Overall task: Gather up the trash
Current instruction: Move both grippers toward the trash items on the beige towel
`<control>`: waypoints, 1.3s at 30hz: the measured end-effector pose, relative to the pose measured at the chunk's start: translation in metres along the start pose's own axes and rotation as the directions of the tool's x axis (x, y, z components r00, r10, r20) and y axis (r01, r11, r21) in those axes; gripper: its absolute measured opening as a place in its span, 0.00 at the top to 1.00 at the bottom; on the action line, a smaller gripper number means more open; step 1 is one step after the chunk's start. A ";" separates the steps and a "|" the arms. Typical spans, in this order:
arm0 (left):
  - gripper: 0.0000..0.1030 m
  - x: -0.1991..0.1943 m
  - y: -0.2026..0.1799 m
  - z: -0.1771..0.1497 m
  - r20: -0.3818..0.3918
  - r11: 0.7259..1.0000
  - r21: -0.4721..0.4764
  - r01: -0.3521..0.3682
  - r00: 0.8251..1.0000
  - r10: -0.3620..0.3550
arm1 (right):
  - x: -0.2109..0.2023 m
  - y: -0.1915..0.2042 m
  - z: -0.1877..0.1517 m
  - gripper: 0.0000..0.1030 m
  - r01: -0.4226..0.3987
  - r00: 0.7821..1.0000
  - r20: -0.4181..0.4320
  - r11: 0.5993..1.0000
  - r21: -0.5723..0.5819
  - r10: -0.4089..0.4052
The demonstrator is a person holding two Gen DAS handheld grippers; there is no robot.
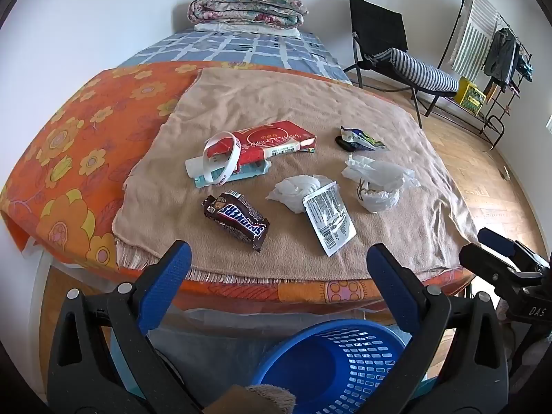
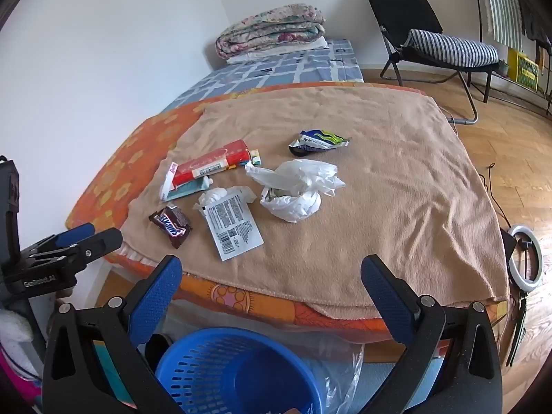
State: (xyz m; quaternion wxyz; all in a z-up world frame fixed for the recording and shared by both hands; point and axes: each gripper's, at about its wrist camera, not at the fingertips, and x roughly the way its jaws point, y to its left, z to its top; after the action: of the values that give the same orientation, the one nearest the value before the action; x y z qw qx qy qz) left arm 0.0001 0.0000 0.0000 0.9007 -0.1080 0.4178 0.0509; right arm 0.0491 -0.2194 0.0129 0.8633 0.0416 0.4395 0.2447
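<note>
Trash lies scattered on a tan blanket [image 1: 276, 103] over the bed: a brown Snickers wrapper [image 1: 236, 219] [image 2: 171, 226], a flat white printed sachet [image 1: 329, 220] [image 2: 233, 227], a crumpled white tissue [image 1: 295, 189], a crumpled white plastic bag [image 1: 376, 181] [image 2: 296, 189], a blue-green snack wrapper [image 1: 360, 139] [image 2: 319, 141], and a red box [image 1: 276, 141] [image 2: 212, 165] with a white band [image 1: 220, 162] lying on a teal tube. A blue perforated basket [image 1: 331, 362] [image 2: 238, 372] stands on the floor below the bed's near edge. My left gripper [image 1: 277, 279] and right gripper [image 2: 270, 289] hover open and empty above the basket, short of the trash.
A folded floral quilt [image 1: 246, 8] sits at the far end of the bed. A black folding chair [image 1: 390, 51] with a striped cushion and a clothes rack [image 1: 490, 41] stand on the wooden floor to the right. A white ring light [image 2: 526, 255] leans beside the bed.
</note>
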 end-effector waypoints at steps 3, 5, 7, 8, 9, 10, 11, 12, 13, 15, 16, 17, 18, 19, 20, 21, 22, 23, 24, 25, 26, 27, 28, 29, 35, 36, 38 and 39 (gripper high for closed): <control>0.00 0.000 0.000 0.000 -0.002 1.000 0.002 -0.003 1.000 0.003 | 0.000 -0.001 -0.001 0.00 0.001 1.000 -0.001 1.000 0.001 -0.001; 0.00 0.000 0.000 0.000 -0.002 1.000 0.001 -0.003 1.000 0.003 | 0.000 -0.001 0.000 0.00 0.002 1.000 -0.003 1.000 0.002 -0.002; 0.00 0.000 0.000 0.000 -0.002 1.000 0.000 -0.001 1.000 0.001 | 0.001 -0.001 0.000 0.00 0.003 1.000 -0.007 1.000 0.004 -0.003; 0.00 0.000 0.000 0.000 -0.003 1.000 0.000 0.000 1.000 0.000 | 0.001 -0.001 0.000 0.00 0.003 1.000 -0.008 1.000 0.003 -0.003; 0.00 0.000 0.000 0.000 -0.004 1.000 -0.001 0.001 1.000 -0.001 | 0.002 0.000 0.000 0.00 0.005 1.000 -0.010 1.000 0.003 -0.005; 0.00 0.000 0.000 0.000 -0.004 1.000 -0.001 0.001 1.000 -0.001 | 0.002 0.000 0.000 0.00 0.005 1.000 -0.011 1.000 0.001 -0.005; 0.00 0.000 0.000 0.000 -0.004 1.000 0.000 0.001 1.000 -0.001 | 0.003 0.000 0.000 0.00 0.006 1.000 -0.012 1.000 0.000 -0.006; 0.00 0.000 0.000 0.000 -0.004 1.000 -0.001 0.002 1.000 -0.002 | 0.003 0.001 0.000 0.00 0.007 1.000 -0.013 1.000 -0.001 -0.007; 0.00 0.000 0.000 0.000 -0.005 1.000 -0.001 0.001 1.000 -0.001 | 0.003 0.001 0.000 0.00 0.006 1.000 -0.013 1.000 -0.001 -0.006; 0.00 0.000 0.000 0.000 -0.006 1.000 -0.002 0.002 1.000 -0.002 | 0.003 0.001 0.000 0.00 0.007 1.000 -0.013 1.000 0.000 -0.007; 0.00 0.000 0.000 0.000 -0.006 1.000 -0.002 0.002 1.000 -0.002 | 0.003 0.001 0.000 0.00 0.007 1.000 -0.013 1.000 0.000 -0.007; 0.00 0.000 0.000 0.000 -0.006 1.000 -0.002 0.002 1.000 -0.002 | 0.003 0.001 0.000 0.00 0.007 1.000 -0.013 1.000 0.000 -0.007; 0.00 0.000 0.000 0.000 -0.006 1.000 -0.003 0.001 1.000 -0.001 | 0.003 0.001 0.000 0.00 0.007 1.000 -0.013 1.000 0.001 -0.007; 0.00 0.000 0.000 0.000 -0.006 1.000 -0.002 0.001 1.000 -0.001 | 0.003 0.001 0.000 0.00 0.007 1.000 -0.014 1.000 0.000 -0.007; 0.00 0.000 0.000 0.000 -0.006 1.000 -0.002 0.002 1.000 -0.002 | 0.004 0.001 0.000 0.00 0.008 1.000 -0.015 1.000 0.000 -0.008; 0.00 0.000 0.000 0.000 -0.007 1.000 -0.003 0.001 1.000 -0.001 | 0.004 0.001 -0.001 0.00 0.010 1.000 -0.017 1.000 0.000 -0.010; 0.00 0.000 0.000 0.000 -0.007 1.000 -0.003 0.001 1.000 -0.001 | 0.005 0.002 -0.001 0.00 0.010 1.000 -0.020 1.000 -0.001 -0.010; 0.00 0.000 0.000 0.000 -0.007 1.000 -0.003 0.002 1.000 -0.002 | 0.006 0.002 -0.001 0.00 0.011 1.000 -0.024 1.000 -0.002 -0.011; 0.00 0.000 0.000 0.000 -0.008 1.000 -0.003 0.002 1.000 -0.002 | 0.007 0.002 -0.002 0.00 0.011 1.000 -0.027 1.000 -0.003 -0.011; 0.00 0.000 0.000 0.000 -0.008 1.000 -0.003 0.002 1.000 -0.002 | 0.007 0.002 -0.002 0.00 0.012 0.999 -0.031 1.000 -0.004 -0.012; 0.00 0.000 0.000 0.000 -0.008 1.000 -0.002 0.002 1.000 -0.002 | 0.008 0.002 -0.002 0.00 0.011 0.999 -0.033 1.000 -0.005 -0.012; 0.00 0.000 0.000 0.000 -0.008 1.000 -0.002 0.002 1.000 -0.002 | 0.008 0.002 -0.002 0.00 0.012 0.999 -0.036 1.000 -0.007 -0.012; 0.00 0.000 0.000 0.000 -0.009 1.000 -0.002 0.002 1.000 -0.002 | 0.008 0.003 -0.002 0.00 0.012 0.999 -0.038 1.000 -0.009 -0.013; 0.00 0.000 0.000 0.000 -0.008 1.000 -0.002 0.001 1.000 -0.001 | 0.009 0.003 -0.002 0.00 0.014 0.999 -0.038 1.000 -0.010 -0.014; 0.00 0.000 0.001 0.000 -0.010 1.000 -0.002 -0.001 1.000 0.001 | 0.011 0.001 -0.003 0.00 0.020 0.999 -0.048 1.000 -0.005 -0.021; 0.00 0.000 0.001 -0.001 -0.010 1.000 -0.003 -0.001 1.000 0.001 | 0.012 0.001 -0.003 0.00 0.018 0.998 -0.053 1.000 -0.002 -0.018; 0.00 -0.001 0.002 -0.001 -0.010 1.000 -0.003 0.000 1.000 0.000 | 0.015 0.000 -0.004 0.00 0.011 0.998 -0.068 1.000 -0.002 -0.012; 0.00 -0.001 0.002 -0.001 -0.011 1.000 -0.004 0.000 1.000 0.000 | 0.016 0.001 -0.004 0.00 0.009 0.997 -0.074 1.000 -0.006 -0.009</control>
State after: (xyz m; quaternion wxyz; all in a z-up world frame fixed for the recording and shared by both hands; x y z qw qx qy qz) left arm -0.0013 0.0014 -0.0004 0.8982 -0.1101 0.4224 0.0512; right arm 0.0537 -0.2117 -0.0015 0.8475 0.0279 0.4708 0.2434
